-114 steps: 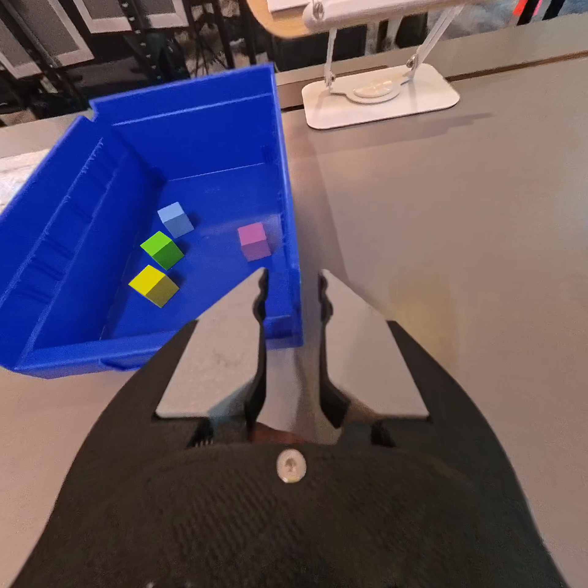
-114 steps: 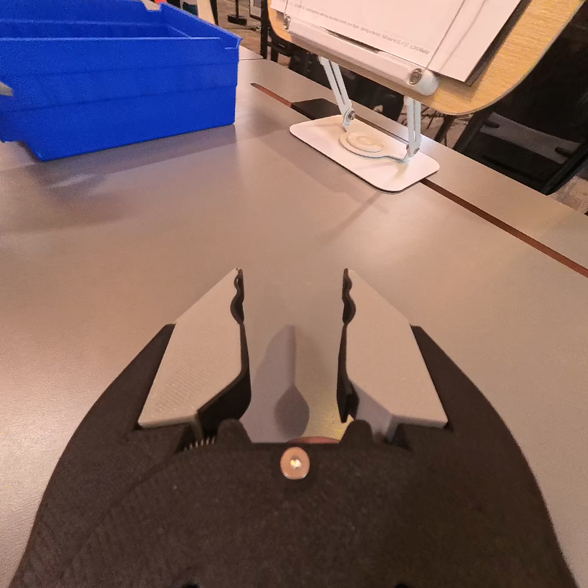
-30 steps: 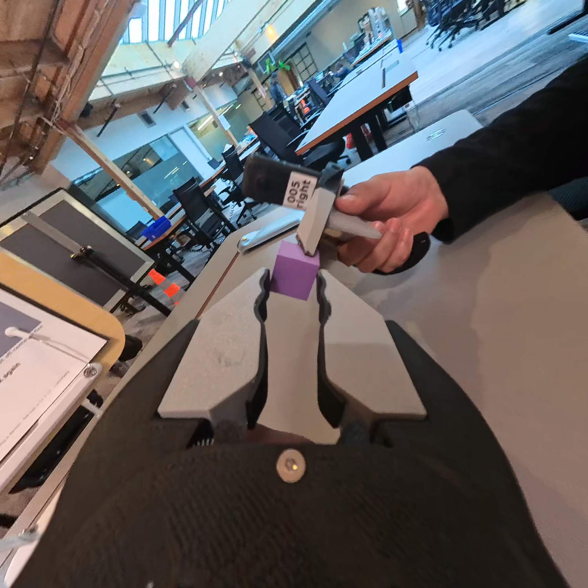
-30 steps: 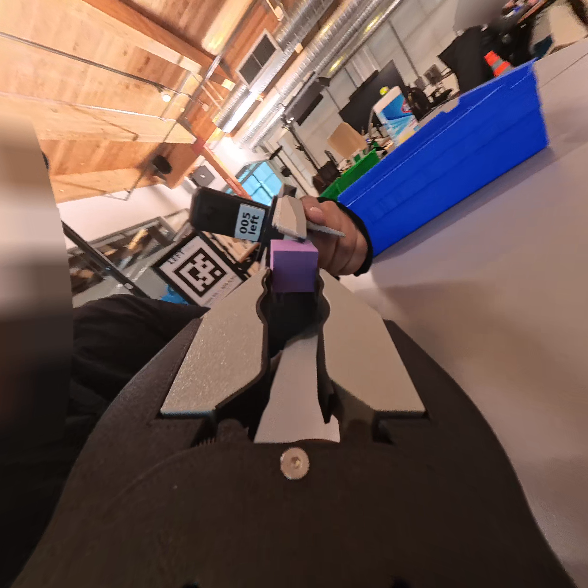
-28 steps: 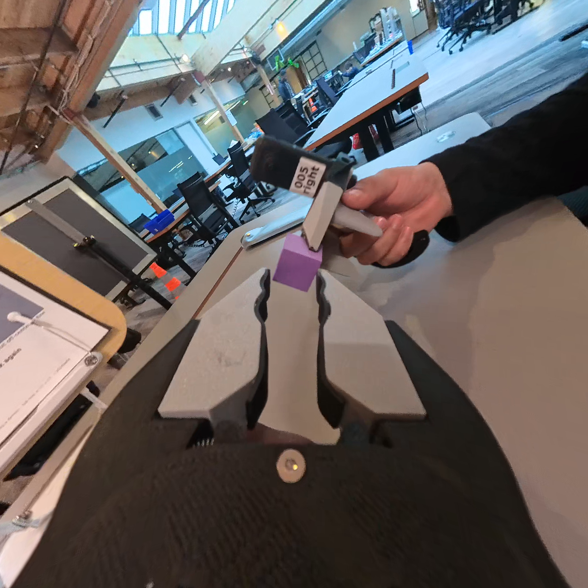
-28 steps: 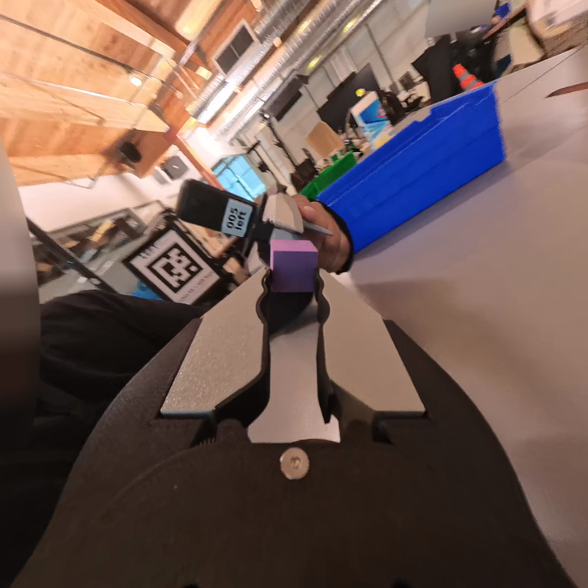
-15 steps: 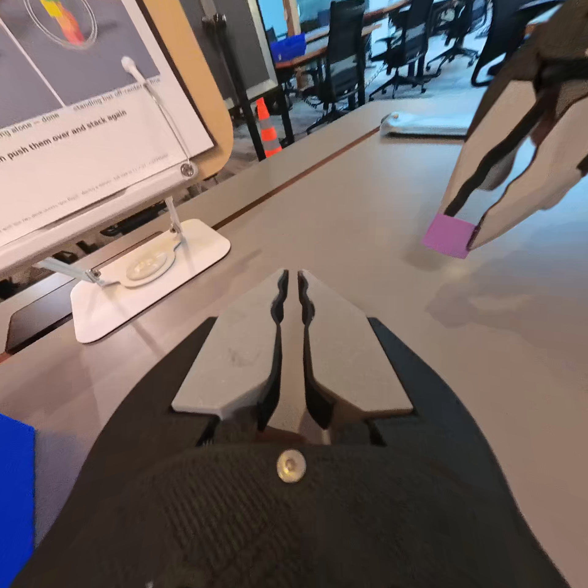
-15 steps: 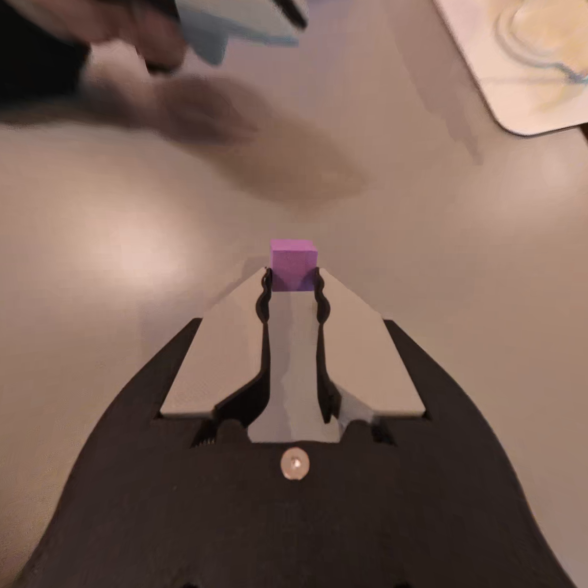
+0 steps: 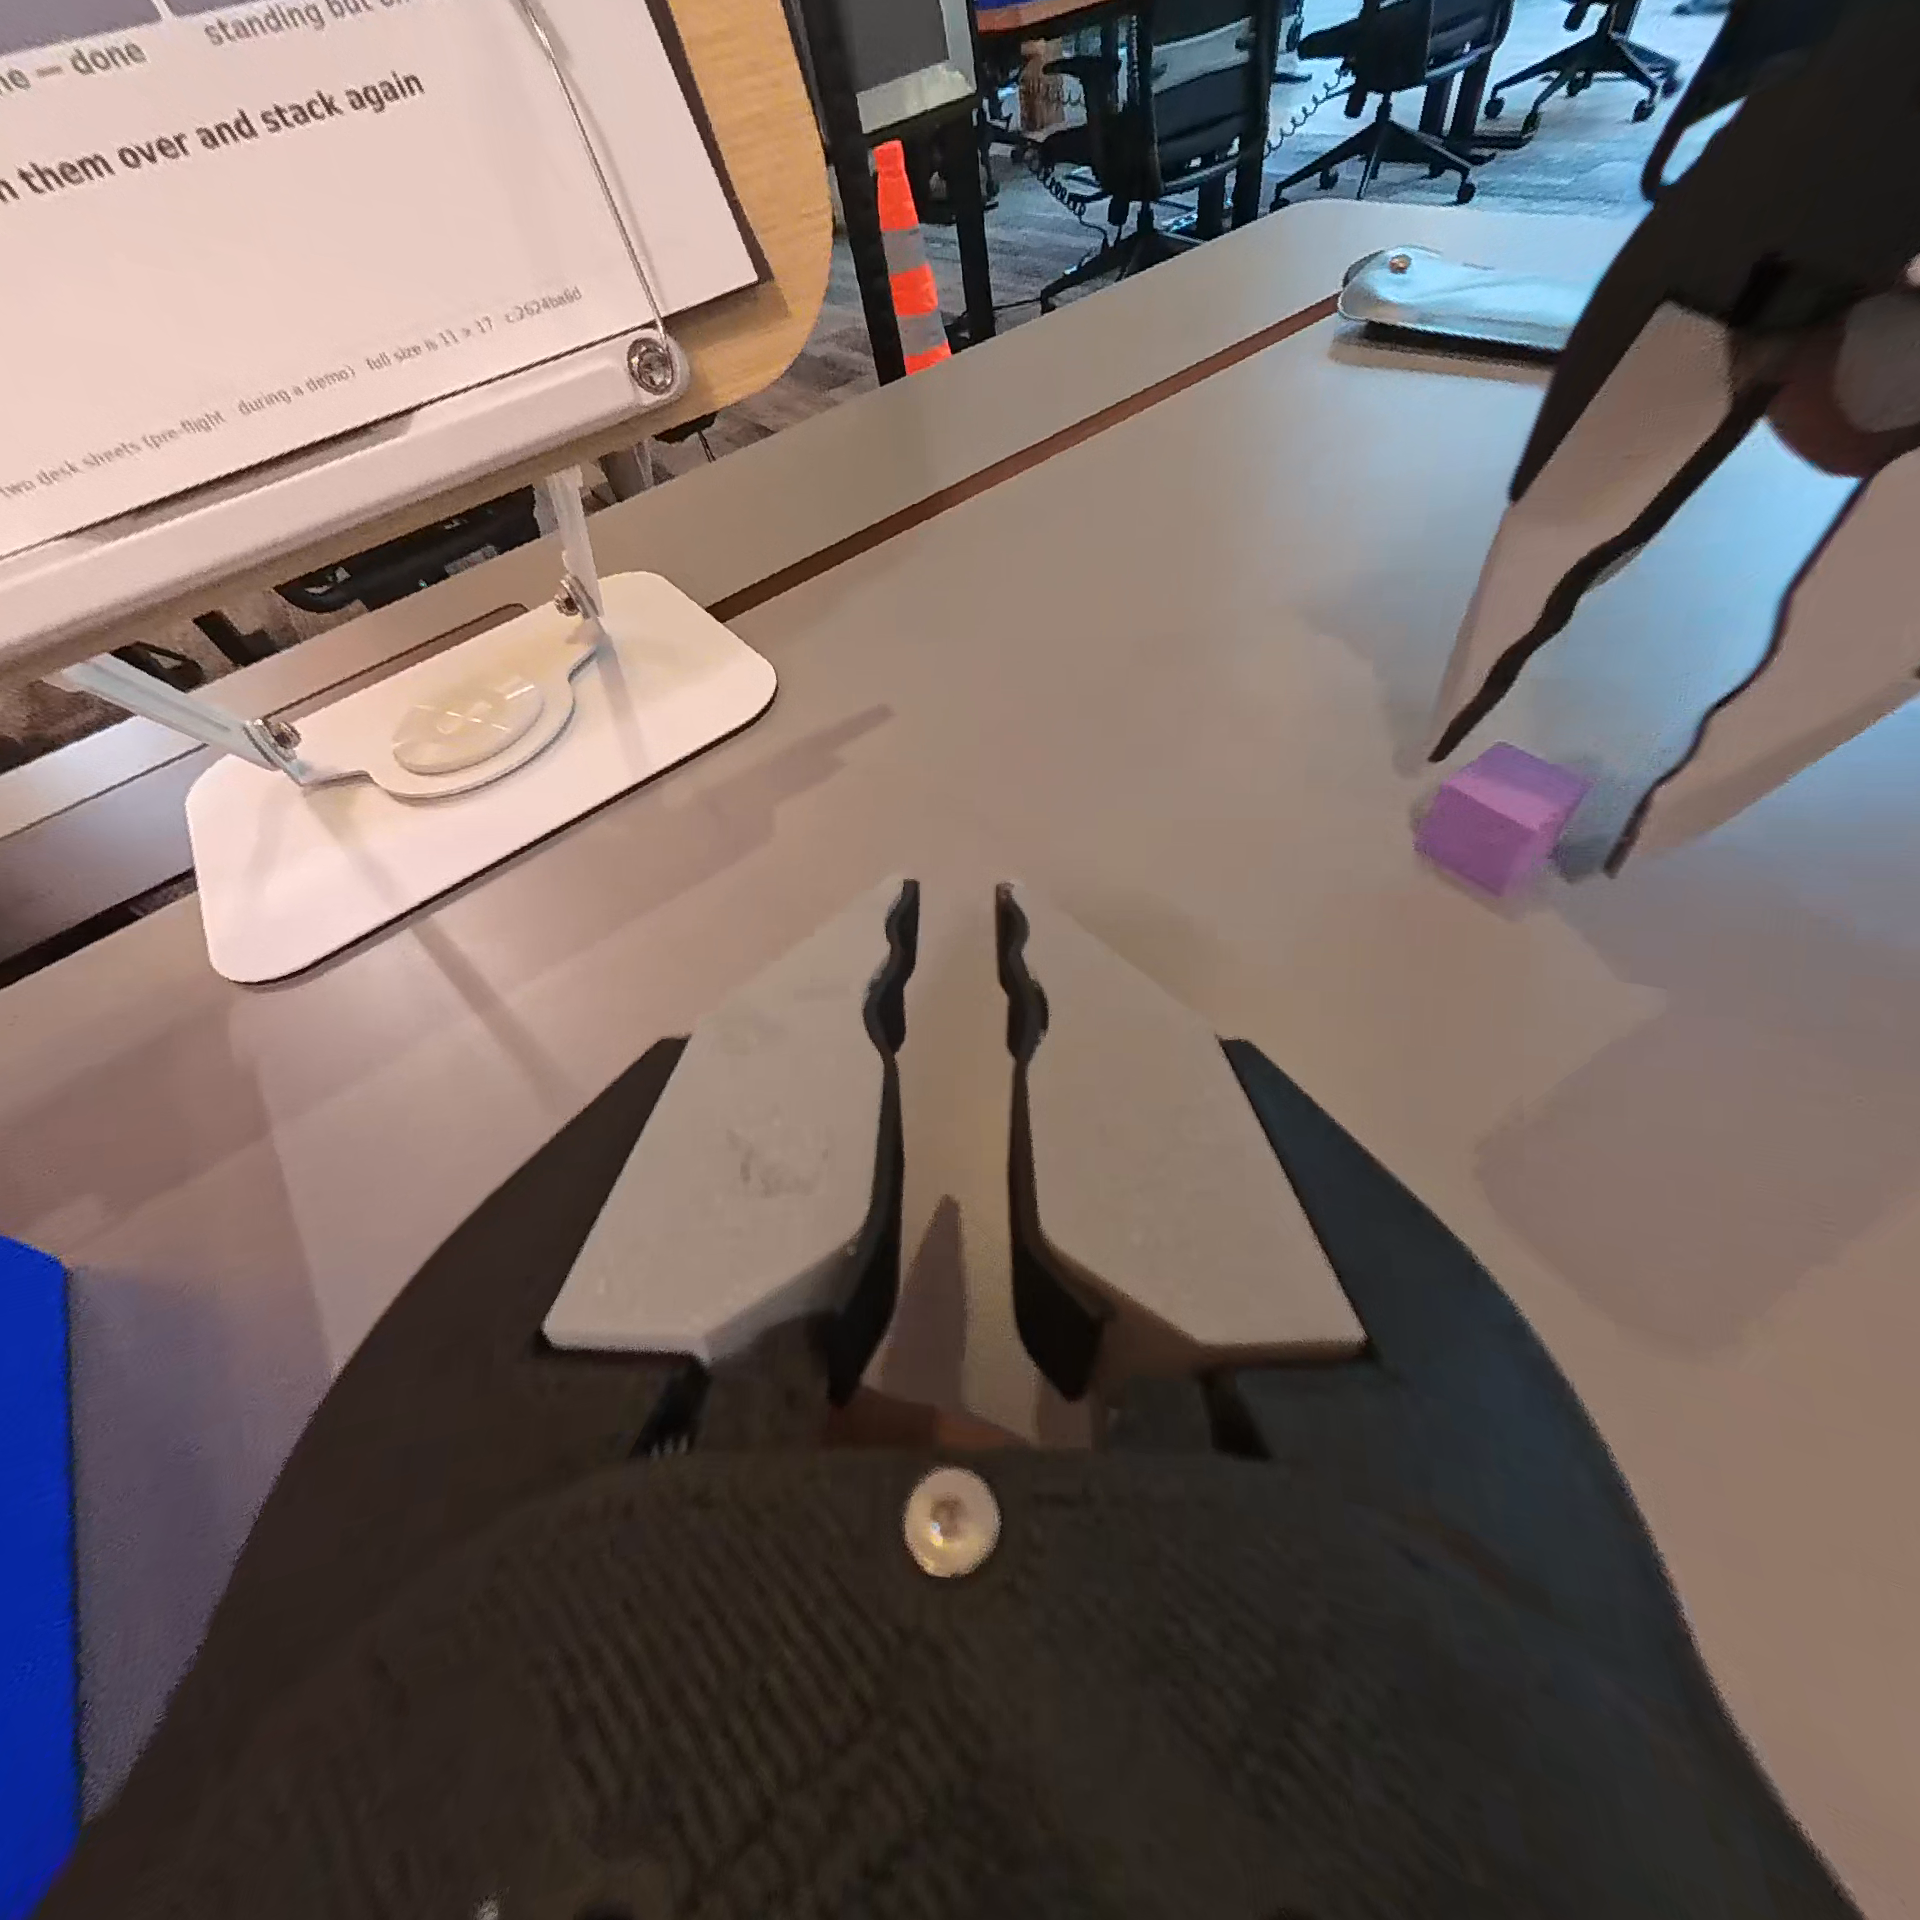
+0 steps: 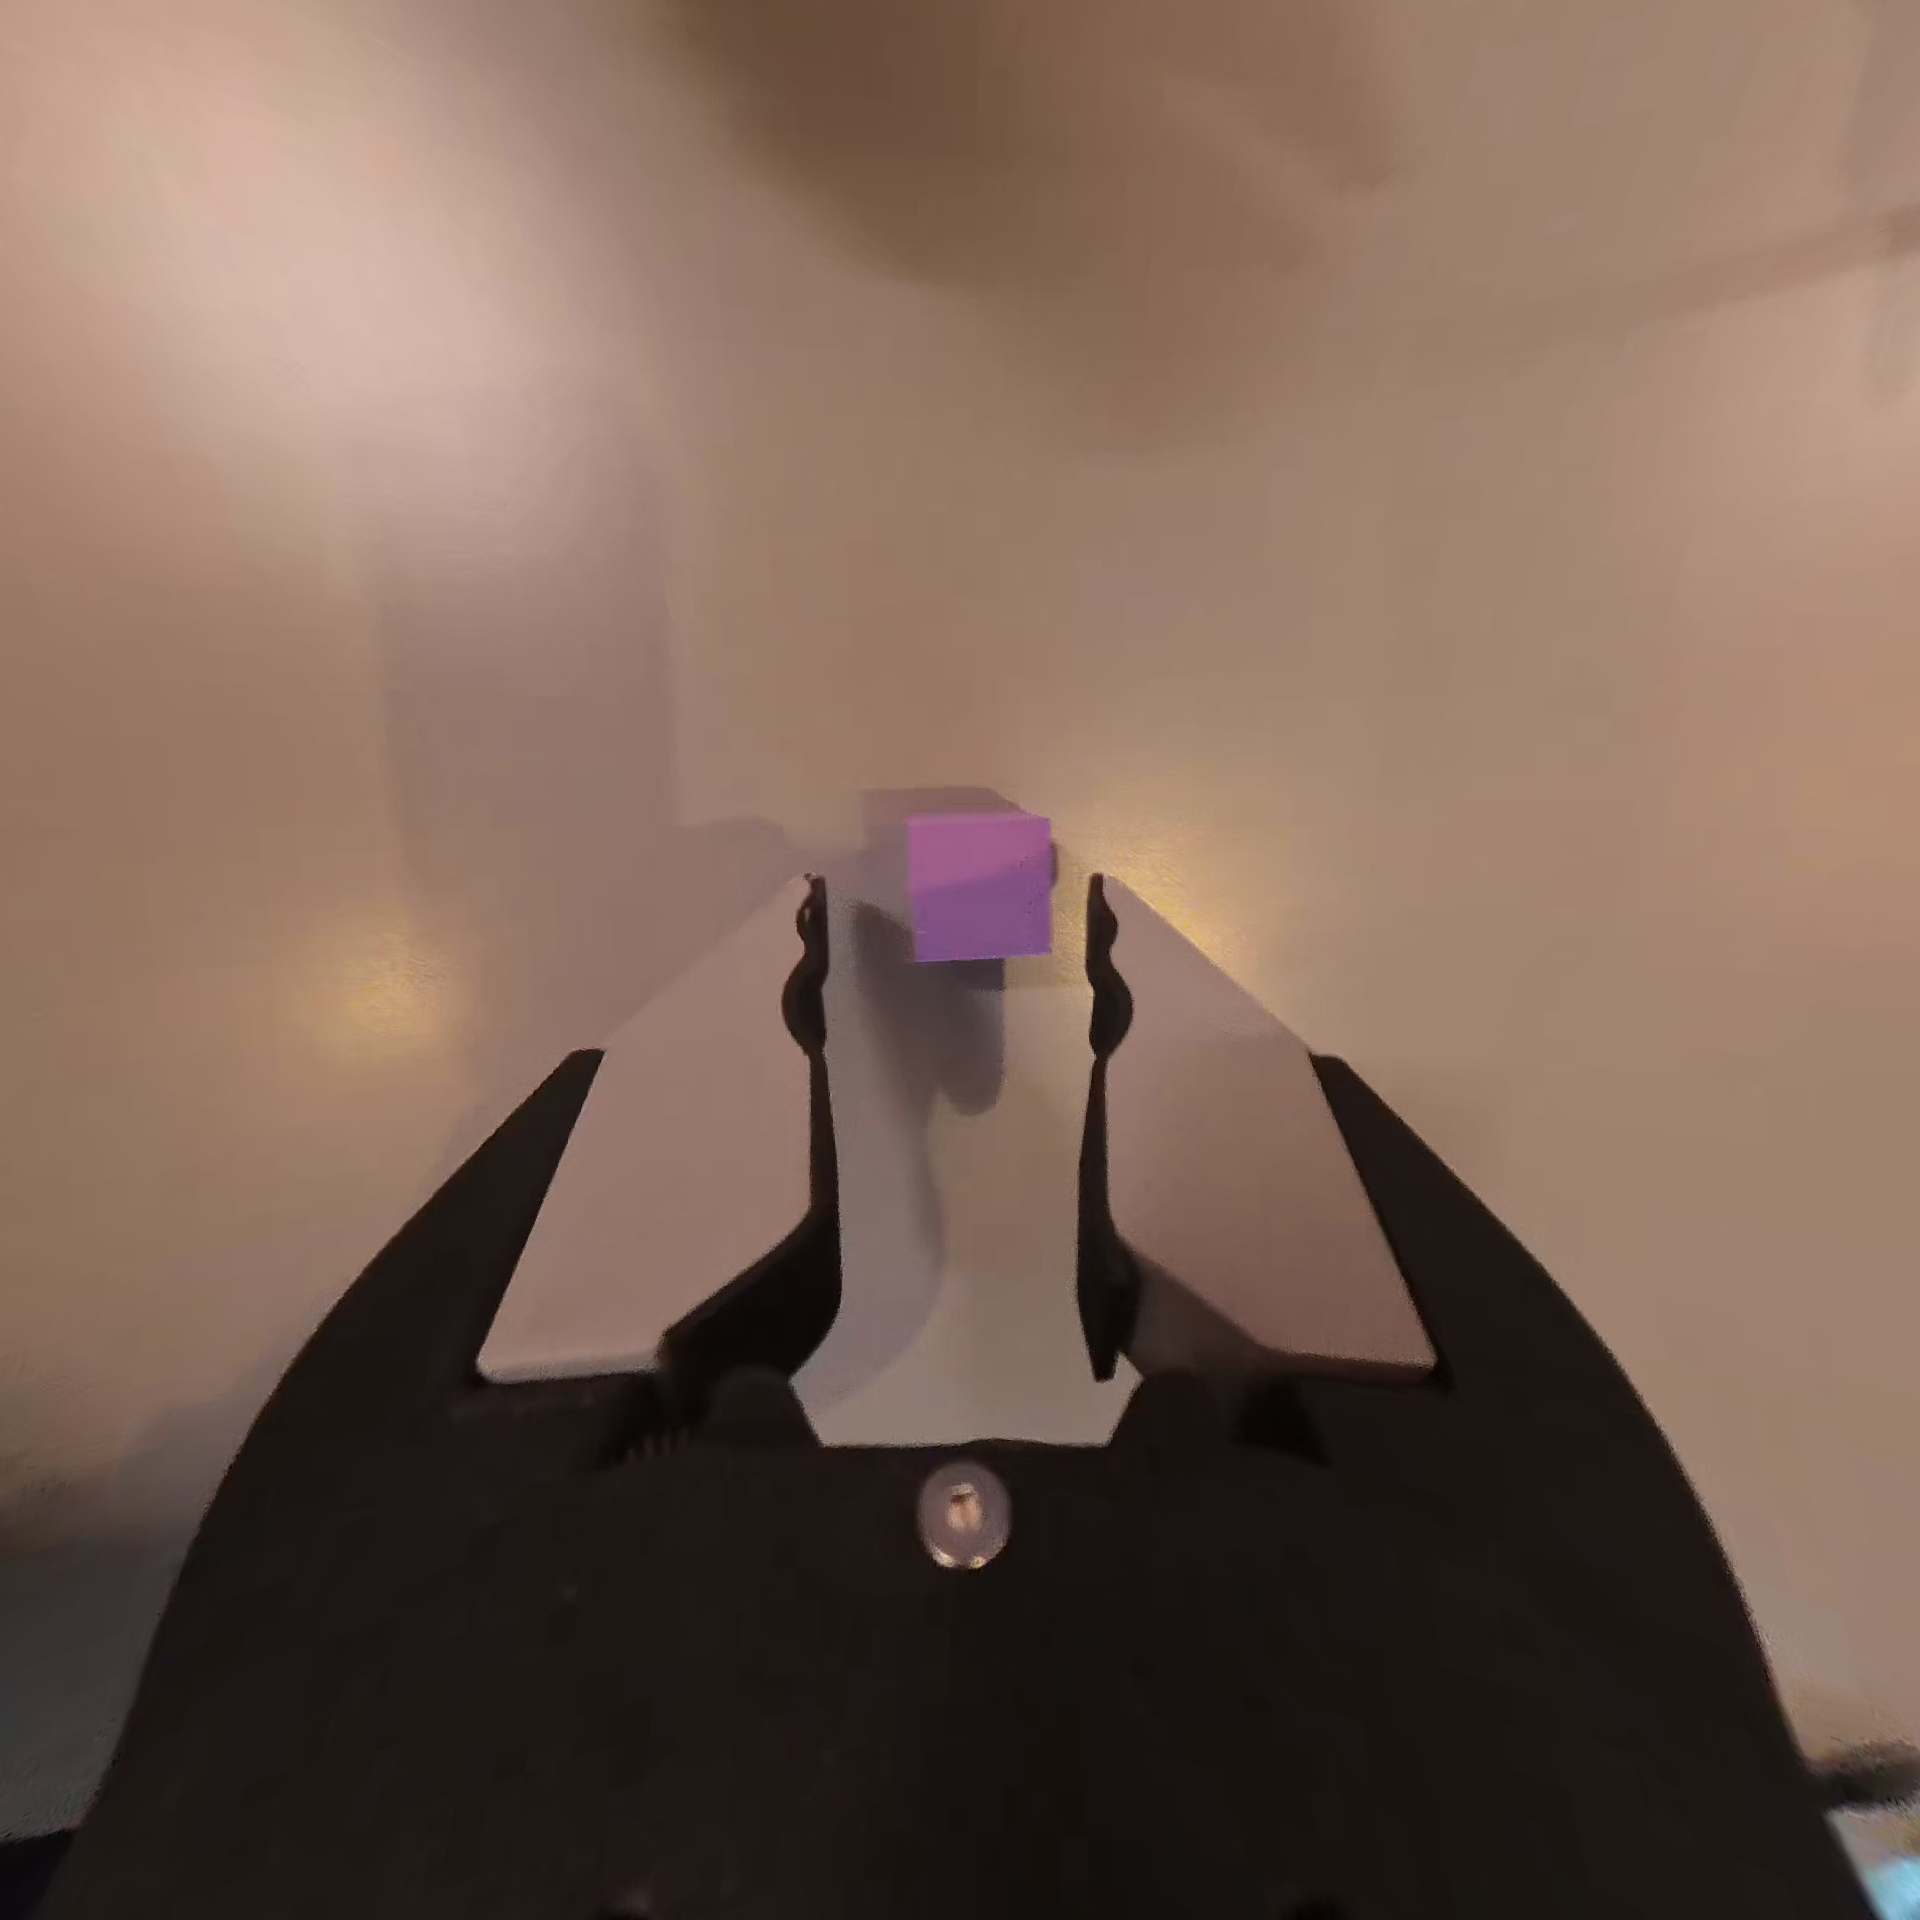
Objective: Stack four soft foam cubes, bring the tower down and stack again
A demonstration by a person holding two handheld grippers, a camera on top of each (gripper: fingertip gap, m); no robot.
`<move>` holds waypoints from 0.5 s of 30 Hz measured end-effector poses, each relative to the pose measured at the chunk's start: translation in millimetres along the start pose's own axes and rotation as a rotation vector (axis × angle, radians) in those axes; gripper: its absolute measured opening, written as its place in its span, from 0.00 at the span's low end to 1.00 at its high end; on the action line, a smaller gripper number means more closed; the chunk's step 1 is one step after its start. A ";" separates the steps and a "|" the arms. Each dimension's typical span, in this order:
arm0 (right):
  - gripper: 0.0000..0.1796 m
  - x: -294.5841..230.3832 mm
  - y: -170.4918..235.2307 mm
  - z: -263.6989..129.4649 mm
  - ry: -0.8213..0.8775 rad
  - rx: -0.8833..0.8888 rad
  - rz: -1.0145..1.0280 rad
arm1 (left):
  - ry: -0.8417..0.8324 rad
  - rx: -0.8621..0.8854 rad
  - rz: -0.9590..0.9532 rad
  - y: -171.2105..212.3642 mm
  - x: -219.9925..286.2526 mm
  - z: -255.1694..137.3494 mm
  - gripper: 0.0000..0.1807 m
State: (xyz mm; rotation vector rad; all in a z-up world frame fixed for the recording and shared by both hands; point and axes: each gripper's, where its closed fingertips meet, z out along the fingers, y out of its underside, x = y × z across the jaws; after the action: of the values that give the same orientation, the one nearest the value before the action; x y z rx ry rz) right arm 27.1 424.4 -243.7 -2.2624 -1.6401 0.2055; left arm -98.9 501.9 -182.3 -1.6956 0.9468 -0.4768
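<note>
A purple foam cube [image 9: 1486, 831] rests on the grey table [image 9: 1039, 727], at the right in the left wrist view. My right gripper [image 9: 1525, 812] points down at it with its fingers open on either side, not gripping it. In the right wrist view the cube [image 10: 977, 888] lies just beyond and between the open fingertips of the right gripper [image 10: 954, 894], nearer the right finger. My left gripper [image 9: 956, 904] hovers over the table left of the cube, empty, its fingers nearly closed with a narrow gap. No other cubes are in view.
A document stand with a white base [image 9: 478, 769] stands at the back left. A blue bin's edge [image 9: 31, 1558] shows at the far left. A flat silvery object [image 9: 1455, 307] lies at the table's far edge. Chairs and an orange cone [image 9: 909, 270] stand beyond the table. My left tips are roughly 25 centimetres from the white base [image 9: 478, 769].
The right gripper brought the purple cube down to the table and opened, letting it go. The left gripper's fingers parted slightly.
</note>
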 end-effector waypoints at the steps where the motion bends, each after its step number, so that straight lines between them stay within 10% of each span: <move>1: 0.28 -3.3 -4.6 -4.4 0.008 0.049 0.014 | 0.006 -0.004 -0.002 0.6 1.2 0.5 0.09; 9: 0.28 -46.0 -78.8 -47.8 0.046 0.793 0.138 | 0.024 -0.039 0.013 8.4 11.3 6.5 0.15; 15: 0.30 -46.7 -88.3 -28.5 0.137 0.783 0.182 | -0.011 -0.035 -0.017 7.5 13.6 1.4 0.19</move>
State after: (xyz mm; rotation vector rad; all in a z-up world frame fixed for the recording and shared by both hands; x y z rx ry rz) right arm -58.2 399.5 -189.7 -1.7538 -1.0206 0.6022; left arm -92.4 491.3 -191.8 -1.7372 0.9384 -0.4633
